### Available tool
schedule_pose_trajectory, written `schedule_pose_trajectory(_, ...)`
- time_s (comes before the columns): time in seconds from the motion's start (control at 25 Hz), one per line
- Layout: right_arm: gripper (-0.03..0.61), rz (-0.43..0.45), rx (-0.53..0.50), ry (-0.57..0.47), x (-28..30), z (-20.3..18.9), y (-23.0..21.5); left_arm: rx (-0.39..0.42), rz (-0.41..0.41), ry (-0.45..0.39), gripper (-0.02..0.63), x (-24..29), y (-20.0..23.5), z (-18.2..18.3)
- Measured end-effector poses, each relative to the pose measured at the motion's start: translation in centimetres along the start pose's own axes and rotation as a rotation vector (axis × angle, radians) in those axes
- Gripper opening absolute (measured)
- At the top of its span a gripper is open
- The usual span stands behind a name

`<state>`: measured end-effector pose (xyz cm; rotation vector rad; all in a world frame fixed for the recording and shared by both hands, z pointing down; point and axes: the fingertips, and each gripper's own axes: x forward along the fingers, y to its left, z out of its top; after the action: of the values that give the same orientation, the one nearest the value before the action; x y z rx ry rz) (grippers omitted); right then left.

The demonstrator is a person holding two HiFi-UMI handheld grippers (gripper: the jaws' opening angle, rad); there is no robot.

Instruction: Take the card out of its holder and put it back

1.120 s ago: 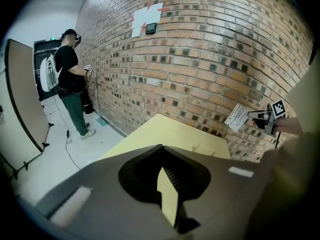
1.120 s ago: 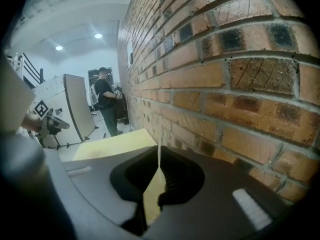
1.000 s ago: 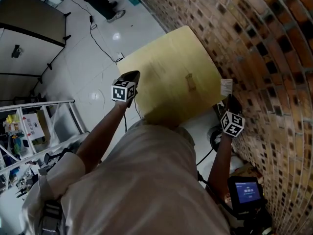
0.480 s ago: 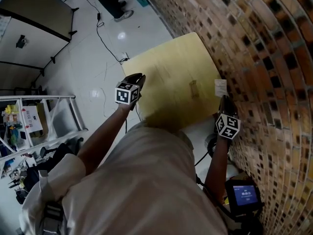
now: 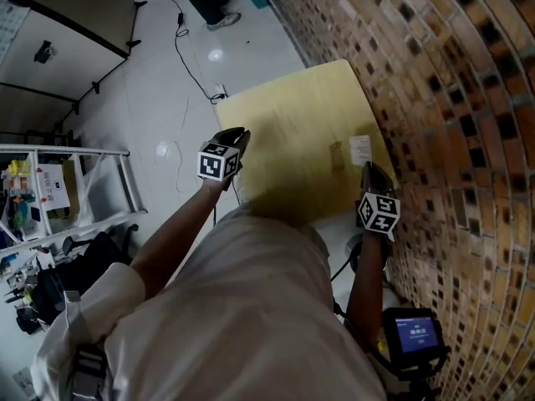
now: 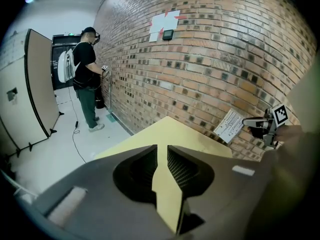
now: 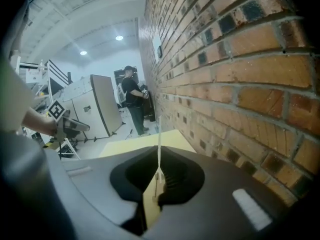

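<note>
A white printed card (image 5: 361, 149) is pinched at its near edge by my right gripper (image 5: 369, 172), which is shut on it above the right edge of the yellow table (image 5: 284, 132). The right gripper view has the card (image 7: 159, 149) edge-on, as a thin upright line between the jaws. A small brownish holder (image 5: 337, 155) stands on the table just left of the card. In the left gripper view the card (image 6: 229, 126) hangs in front of the brick wall. My left gripper (image 5: 235, 140) hovers at the table's left edge, its jaws a narrow gap apart with nothing between them.
A brick wall (image 5: 451, 98) runs close along the table's right side. A person (image 6: 86, 79) stands farther back by the wall, next to a partition panel (image 6: 35, 84). A metal rack (image 5: 58, 199) stands on the left. A cable (image 5: 188, 57) crosses the floor. A screen (image 5: 414, 334) glows near my right elbow.
My right gripper has carried the card leftward, away from the wall and closer to the holder. The left gripper has stayed at the table's left edge.
</note>
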<state>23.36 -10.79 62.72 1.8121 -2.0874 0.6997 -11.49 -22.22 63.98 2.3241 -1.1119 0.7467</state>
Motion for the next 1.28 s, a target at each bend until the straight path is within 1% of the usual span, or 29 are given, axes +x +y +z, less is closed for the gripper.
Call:
schedule_pose_trajectory(0.24, 0.015, 0.048, 0.006, 0.06, 1.7, -1.8, 1.6, -0.002, -0.004, 0.003, 0.081, -0.4, -0.1, -0.5)
schedule_pose_trajectory(0.52, 0.015, 0.057, 0.015, 0.145, 3.8, -5.1, 1.8, 0.003, 0.011, -0.003, 0.081, -1.1, 0.3, -0.9)
schedule_pose_trajectory(0.72, 0.015, 0.046, 0.003, 0.158, 4.3, -5.8, 1.8, 0.001, 0.024, 0.013, 0.081, -1.4, 0.9, -1.6)
schedule_pose_trajectory(0.92, 0.015, 0.025, 0.008, 0.163, 4.2, -6.2, 1.6, -0.005, 0.02, 0.006, 0.081, -1.6, 0.8, -1.0)
schedule_pose_trajectory(1.28, 0.015, 0.002, 0.014, 0.172, 4.9, -7.3, 1.2, 0.011, 0.014, 0.017, 0.081, -1.0, 0.6, -1.3)
